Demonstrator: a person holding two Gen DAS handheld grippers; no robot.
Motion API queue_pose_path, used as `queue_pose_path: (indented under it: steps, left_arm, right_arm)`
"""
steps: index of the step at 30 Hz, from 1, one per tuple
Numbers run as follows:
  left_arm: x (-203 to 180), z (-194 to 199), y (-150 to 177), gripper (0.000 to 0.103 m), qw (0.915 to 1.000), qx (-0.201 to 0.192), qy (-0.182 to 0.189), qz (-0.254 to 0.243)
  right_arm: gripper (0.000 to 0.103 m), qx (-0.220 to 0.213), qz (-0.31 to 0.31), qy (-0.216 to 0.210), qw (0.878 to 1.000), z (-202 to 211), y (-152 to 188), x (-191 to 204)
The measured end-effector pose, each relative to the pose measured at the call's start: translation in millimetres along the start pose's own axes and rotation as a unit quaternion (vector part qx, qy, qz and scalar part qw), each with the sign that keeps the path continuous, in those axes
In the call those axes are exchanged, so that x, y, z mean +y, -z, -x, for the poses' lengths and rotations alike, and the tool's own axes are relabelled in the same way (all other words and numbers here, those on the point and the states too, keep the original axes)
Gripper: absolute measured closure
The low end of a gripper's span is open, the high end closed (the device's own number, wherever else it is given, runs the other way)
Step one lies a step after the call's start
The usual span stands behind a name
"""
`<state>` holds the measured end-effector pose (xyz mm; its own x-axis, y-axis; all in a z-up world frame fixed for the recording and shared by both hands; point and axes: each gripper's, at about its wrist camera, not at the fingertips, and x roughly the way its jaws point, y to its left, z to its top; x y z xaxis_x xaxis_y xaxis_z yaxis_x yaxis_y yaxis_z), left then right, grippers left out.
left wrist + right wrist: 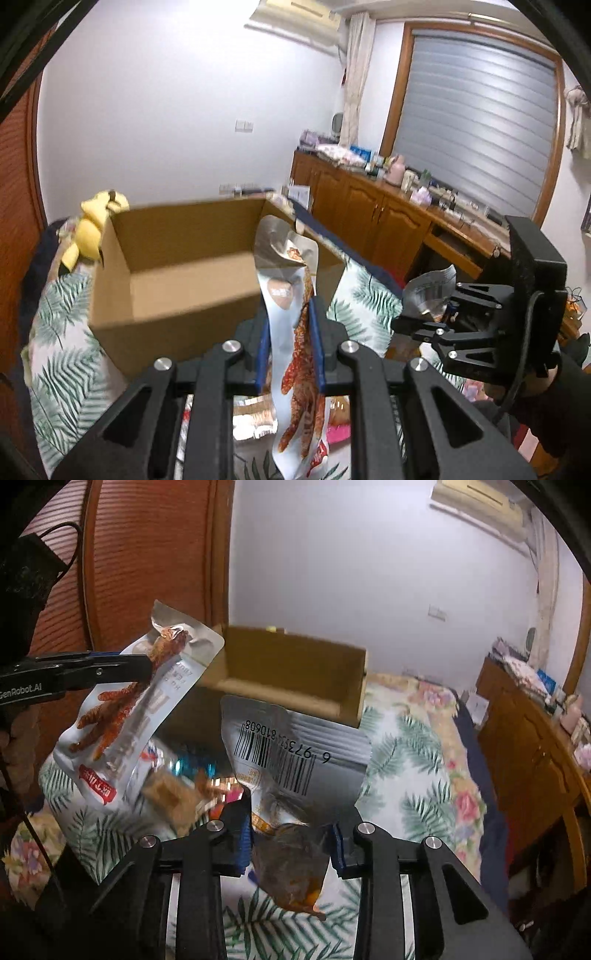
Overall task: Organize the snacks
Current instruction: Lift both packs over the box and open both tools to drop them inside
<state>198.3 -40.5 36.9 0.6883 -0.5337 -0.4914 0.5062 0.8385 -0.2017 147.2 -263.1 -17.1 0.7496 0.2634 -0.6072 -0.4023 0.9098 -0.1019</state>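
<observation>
Two light, crinkly foil packets: my left hand-held gripper (288,343) pinches the chicken-feet packet (295,354) mid-body, my right hand-held gripper (293,834) clamps the barcode pouch (295,753) near its bottom.

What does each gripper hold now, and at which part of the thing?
Left gripper holds the chicken-feet packet across its middle. Right gripper holds the barcode packet near its lower, clear part.

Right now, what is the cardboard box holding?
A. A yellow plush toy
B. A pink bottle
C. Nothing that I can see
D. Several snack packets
C: the cardboard box shows only bare floor and walls inside, while the left gripper clamps one snack packet and the right gripper holds another packet, both outside the box.
</observation>
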Motion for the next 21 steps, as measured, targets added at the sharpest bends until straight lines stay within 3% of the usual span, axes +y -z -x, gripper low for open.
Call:
queue_pose_path:
  steps: [11,15,21]
  left_arm:
    - [32,1,-89,0.087,0.9981,-0.051,-0.026,-0.024]
    - [52,-12,-112,0.087,0.9972,-0.054,-0.043,-0.029]
    - [86,-47,-127,0.087,0.9971,-0.042,-0.061,-0.017]
  right_arm:
    - [0.072,-0.072,0.026,0.004,0.997,6,-90,-14]
    - [0.072,-0.089,0.020,-0.008,0.996,-9,-124,-23]
    - [0.072,-0.083,0.012,-0.022,0.996,-52,-146,-24]
